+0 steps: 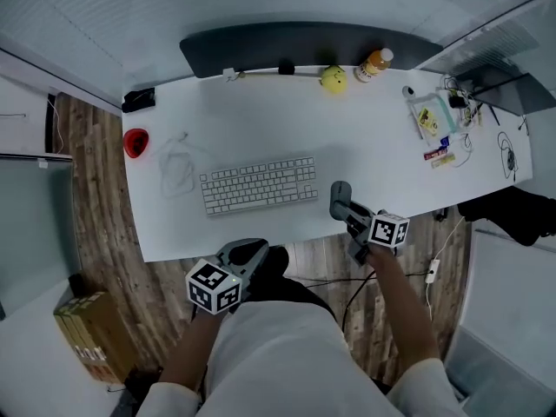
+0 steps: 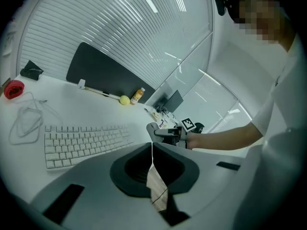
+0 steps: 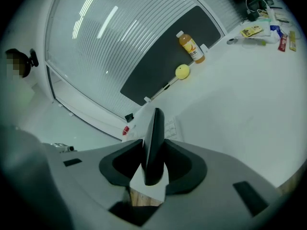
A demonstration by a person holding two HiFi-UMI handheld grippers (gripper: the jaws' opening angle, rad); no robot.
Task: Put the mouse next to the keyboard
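A white keyboard (image 1: 259, 184) lies in the middle of the white desk (image 1: 382, 159). Just to the right of it, near the desk's front edge, a dark grey mouse (image 1: 340, 195) is held by my right gripper (image 1: 342, 207). In the right gripper view the mouse (image 3: 154, 140) stands on edge between the jaws, which are shut on it, and a corner of the keyboard (image 3: 171, 128) shows behind. My left gripper (image 1: 252, 252) hangs below the desk's front edge with its jaws closed together and nothing in them. From the left gripper view the keyboard (image 2: 81, 143) lies ahead on the left.
A red object (image 1: 135, 142) and a thin looped cable (image 1: 178, 168) lie left of the keyboard. A yellow ball (image 1: 333, 78) and an orange bottle (image 1: 373, 65) stand at the back by a dark panel (image 1: 295, 46). Small clutter (image 1: 439, 120) fills the right end. A cardboard box (image 1: 91, 333) sits on the floor.
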